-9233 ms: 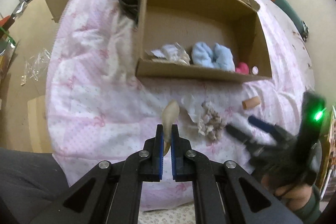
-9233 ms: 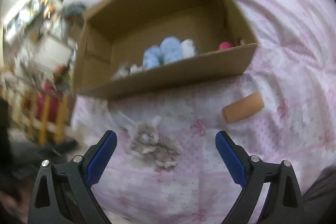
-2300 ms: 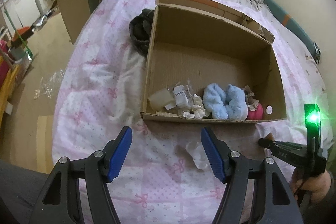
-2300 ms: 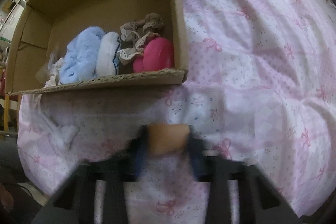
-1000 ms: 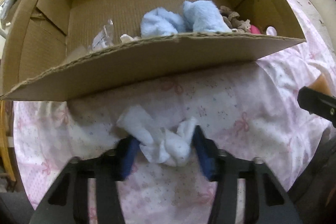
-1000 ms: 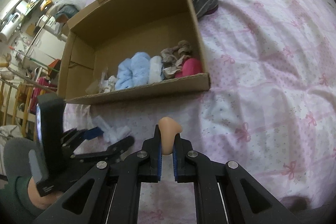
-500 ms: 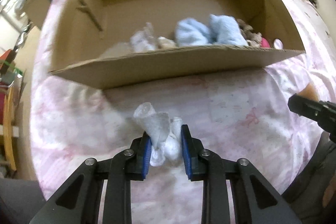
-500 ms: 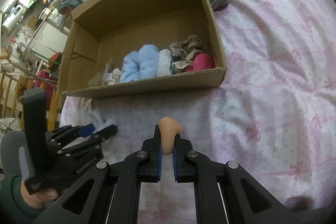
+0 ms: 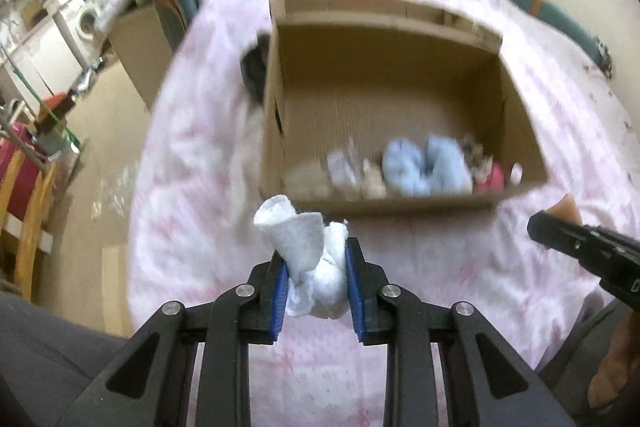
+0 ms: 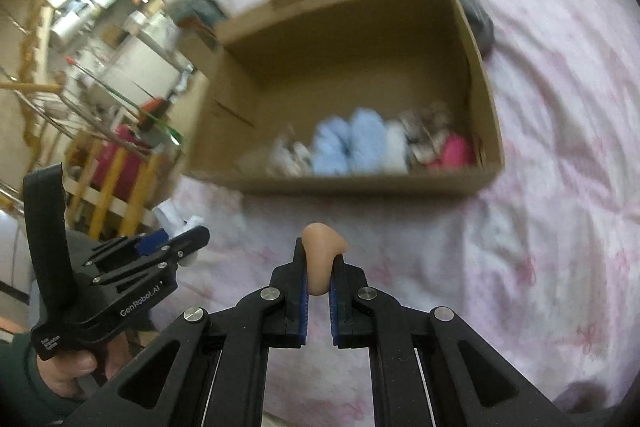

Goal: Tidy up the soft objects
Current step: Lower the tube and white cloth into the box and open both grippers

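My left gripper is shut on a white crumpled sock and holds it above the pink bedspread, in front of the open cardboard box. My right gripper is shut on a tan soft piece, also raised in front of the box. The box holds light blue fluffy items, a pink item, a brownish scrunchie and small pale things. The left gripper shows at lower left of the right wrist view; the right gripper shows at right of the left wrist view.
The box sits on a bed with a pink patterned cover. Dark clothing lies against the box's far left side. A floor with shelves, a washing machine and a wooden rack lies left of the bed.
My left gripper has lifted the white sock off the bedspread and pulled back from the box. My right gripper has risen slightly with the tan piece still clamped.
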The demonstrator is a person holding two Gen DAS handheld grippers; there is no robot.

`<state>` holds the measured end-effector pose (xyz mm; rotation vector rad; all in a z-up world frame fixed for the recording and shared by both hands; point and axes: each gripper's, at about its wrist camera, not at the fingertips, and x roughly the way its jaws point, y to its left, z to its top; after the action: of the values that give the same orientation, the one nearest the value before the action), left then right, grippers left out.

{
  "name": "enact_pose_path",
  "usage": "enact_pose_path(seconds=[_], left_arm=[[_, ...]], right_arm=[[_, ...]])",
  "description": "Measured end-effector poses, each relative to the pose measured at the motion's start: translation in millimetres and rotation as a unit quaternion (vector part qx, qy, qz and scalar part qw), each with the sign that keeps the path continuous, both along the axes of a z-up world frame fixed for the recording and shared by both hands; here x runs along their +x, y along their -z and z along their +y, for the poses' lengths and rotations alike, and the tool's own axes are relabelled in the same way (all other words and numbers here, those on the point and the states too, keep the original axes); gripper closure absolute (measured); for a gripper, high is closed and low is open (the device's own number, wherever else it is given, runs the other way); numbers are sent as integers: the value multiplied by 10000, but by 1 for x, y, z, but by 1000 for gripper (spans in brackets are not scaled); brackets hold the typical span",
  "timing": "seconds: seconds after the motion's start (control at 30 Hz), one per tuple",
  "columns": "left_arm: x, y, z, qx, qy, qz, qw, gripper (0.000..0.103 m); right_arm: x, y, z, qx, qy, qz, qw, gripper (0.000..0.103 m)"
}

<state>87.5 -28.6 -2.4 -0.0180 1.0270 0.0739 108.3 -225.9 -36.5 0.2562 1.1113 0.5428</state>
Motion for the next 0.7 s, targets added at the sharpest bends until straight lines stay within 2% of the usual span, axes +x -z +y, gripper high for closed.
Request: enact_pose_path(seconds=[0.13, 0.3, 0.43, 0.5, 0.63, 0.7], left_arm=[[19, -32, 11, 14, -53, -372, 9993, 79], [53, -46, 13, 130, -4, -616, 9980, 79], [77, -43, 11, 325, 104, -776, 9964, 79], [88, -37, 10, 265, 128, -789, 9964, 79], [99, -12, 10, 136, 204, -977, 9949, 79], [100, 0, 9, 477, 97, -1134, 9924, 79]], right_arm=[[5, -22, -3, 250, 132, -379, 9989, 93], [24, -45, 0, 374, 265, -717, 9964, 93], [44, -51, 5, 479, 318, -829, 9949, 93], [57, -46, 4, 596, 311, -784, 9947, 93], [72, -24, -3, 504, 551, -592, 9954, 93], [75, -12, -4, 382, 651, -495, 9959, 93]])
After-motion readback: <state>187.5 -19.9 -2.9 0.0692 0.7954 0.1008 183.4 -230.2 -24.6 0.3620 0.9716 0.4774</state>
